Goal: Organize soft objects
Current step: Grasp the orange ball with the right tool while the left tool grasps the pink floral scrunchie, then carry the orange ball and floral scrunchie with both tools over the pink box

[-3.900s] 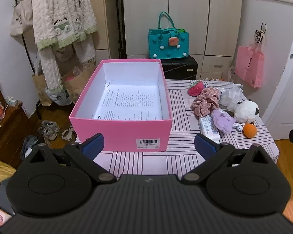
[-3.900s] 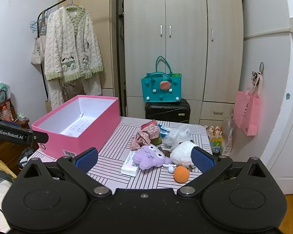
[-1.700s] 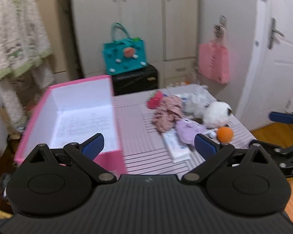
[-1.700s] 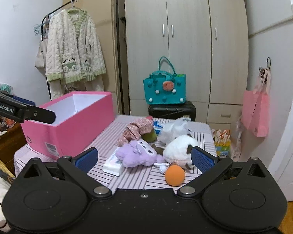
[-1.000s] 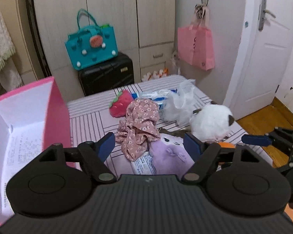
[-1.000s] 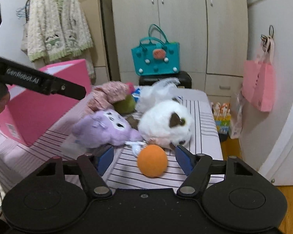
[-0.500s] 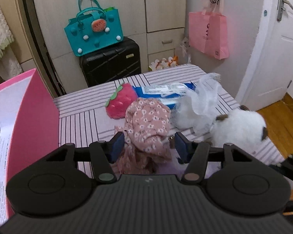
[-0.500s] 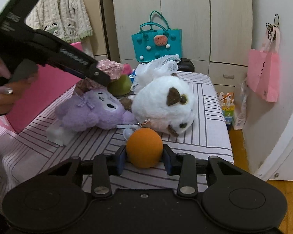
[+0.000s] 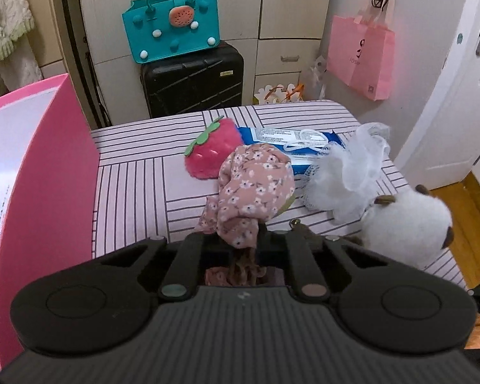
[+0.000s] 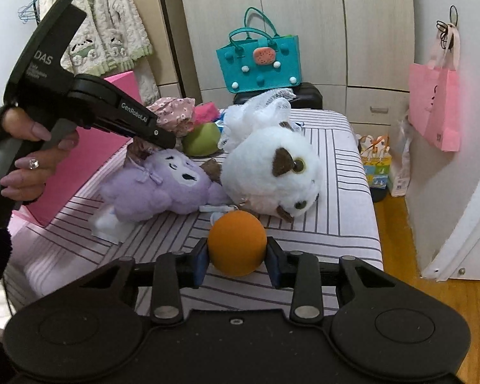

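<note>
My left gripper [image 9: 244, 249] is shut on the pink floral cloth [image 9: 256, 188], pinching its lower end; it also shows in the right wrist view [image 10: 156, 134]. My right gripper [image 10: 236, 257] is shut on the orange ball [image 10: 236, 243] at the table's near edge. On the striped table [image 10: 336, 217] lie a purple plush [image 10: 156, 185], a white plush [image 10: 272, 172], a white mesh pouf [image 9: 348, 172], a strawberry plush [image 9: 212, 153] and a green soft thing [image 10: 201, 142]. The open pink box [image 9: 38, 172] stands at the left.
A blue wipes pack [image 9: 291, 140] lies behind the cloth. A black suitcase [image 9: 192, 80] with a teal bag [image 9: 172, 28] stands behind the table. A pink bag [image 9: 361, 57] hangs at the right by the white door [image 9: 457, 96].
Both grippers moved in from open and closed: the left onto the floral cloth, the right onto the orange ball.
</note>
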